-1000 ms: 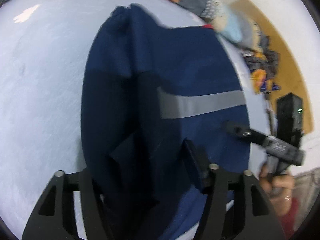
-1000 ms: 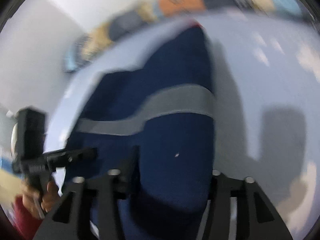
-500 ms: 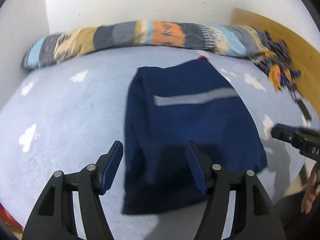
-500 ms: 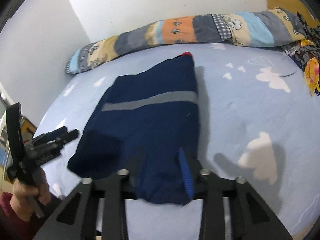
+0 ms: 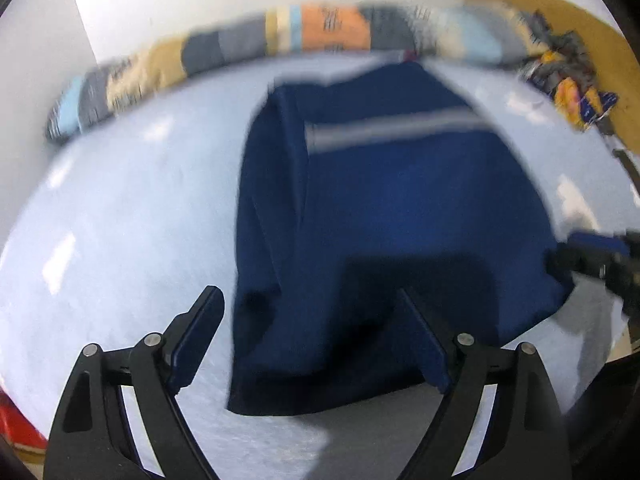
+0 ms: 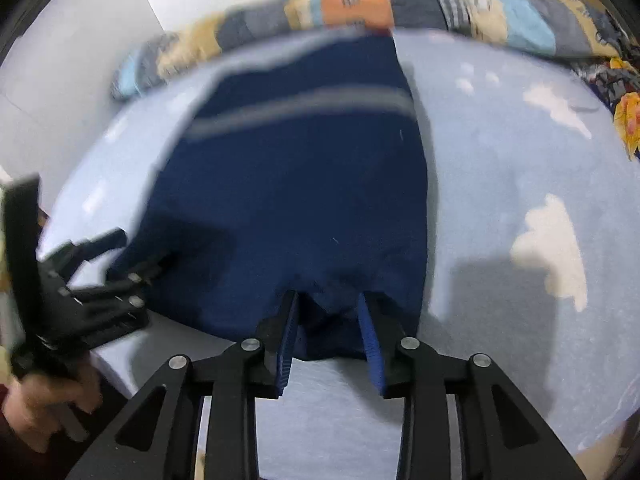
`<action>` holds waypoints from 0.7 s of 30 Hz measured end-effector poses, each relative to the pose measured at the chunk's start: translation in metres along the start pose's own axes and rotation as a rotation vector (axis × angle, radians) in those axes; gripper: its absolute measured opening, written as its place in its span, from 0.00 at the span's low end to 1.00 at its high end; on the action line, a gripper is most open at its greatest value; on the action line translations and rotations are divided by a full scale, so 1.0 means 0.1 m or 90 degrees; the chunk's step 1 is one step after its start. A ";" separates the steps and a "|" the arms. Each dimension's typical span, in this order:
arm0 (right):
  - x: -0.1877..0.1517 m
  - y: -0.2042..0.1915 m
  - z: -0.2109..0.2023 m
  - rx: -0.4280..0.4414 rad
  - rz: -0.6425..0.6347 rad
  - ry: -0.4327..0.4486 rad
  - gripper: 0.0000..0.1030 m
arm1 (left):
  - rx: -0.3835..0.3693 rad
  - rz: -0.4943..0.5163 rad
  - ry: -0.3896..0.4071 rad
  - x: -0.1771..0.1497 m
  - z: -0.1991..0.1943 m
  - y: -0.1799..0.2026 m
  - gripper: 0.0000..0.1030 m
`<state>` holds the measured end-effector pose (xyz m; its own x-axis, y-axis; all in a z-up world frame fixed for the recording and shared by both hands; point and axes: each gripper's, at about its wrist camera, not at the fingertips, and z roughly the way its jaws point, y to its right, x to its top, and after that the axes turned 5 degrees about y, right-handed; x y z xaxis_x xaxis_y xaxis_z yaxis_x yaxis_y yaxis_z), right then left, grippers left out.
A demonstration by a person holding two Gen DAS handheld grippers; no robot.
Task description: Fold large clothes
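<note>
A dark blue garment (image 5: 384, 216) with a grey stripe lies folded lengthwise on the pale blue bed; it also shows in the right wrist view (image 6: 296, 184). My left gripper (image 5: 312, 312) is open above the garment's near left edge, holding nothing. My right gripper (image 6: 328, 308) is partly open with the garment's near hem between its fingers; no clamping shows. The left gripper shows in the right wrist view (image 6: 120, 256) at the garment's left corner. The right gripper shows in the left wrist view (image 5: 592, 256) at its right edge.
A patchwork quilt roll (image 5: 312, 36) lies along the far edge of the bed (image 5: 120, 216) by the white wall. A heap of colourful clothes (image 5: 568, 80) sits at the far right. The bed's near edge (image 6: 328, 420) is just below my right gripper.
Both grippers have let the garment go and drawn back; it now lies flat on the bed. In the last half second both moved in closer to its near hem.
</note>
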<state>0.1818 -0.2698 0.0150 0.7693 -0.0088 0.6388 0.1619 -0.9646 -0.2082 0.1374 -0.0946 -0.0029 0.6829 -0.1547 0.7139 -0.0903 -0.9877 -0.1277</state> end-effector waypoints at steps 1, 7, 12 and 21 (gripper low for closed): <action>0.06 -0.03 -0.12 -0.011 -0.011 0.040 0.30 | 0.005 -0.003 0.033 0.05 -0.09 -0.01 0.86; 0.46 0.04 -0.14 -0.039 0.007 0.108 0.32 | 0.006 -0.029 0.094 0.33 0.00 -0.09 0.86; 0.65 0.16 0.49 -0.034 0.074 -0.009 0.31 | 0.014 -0.040 -0.025 0.31 0.63 -0.12 0.87; 0.51 0.05 0.22 -0.014 0.084 0.001 0.34 | -0.002 -0.093 -0.001 0.35 0.37 -0.26 0.90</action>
<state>0.2358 -0.2692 0.0304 0.7824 -0.1368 0.6076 0.0456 -0.9604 -0.2749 0.1902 -0.0732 -0.0001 0.6905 -0.0094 0.7233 0.0079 -0.9998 -0.0206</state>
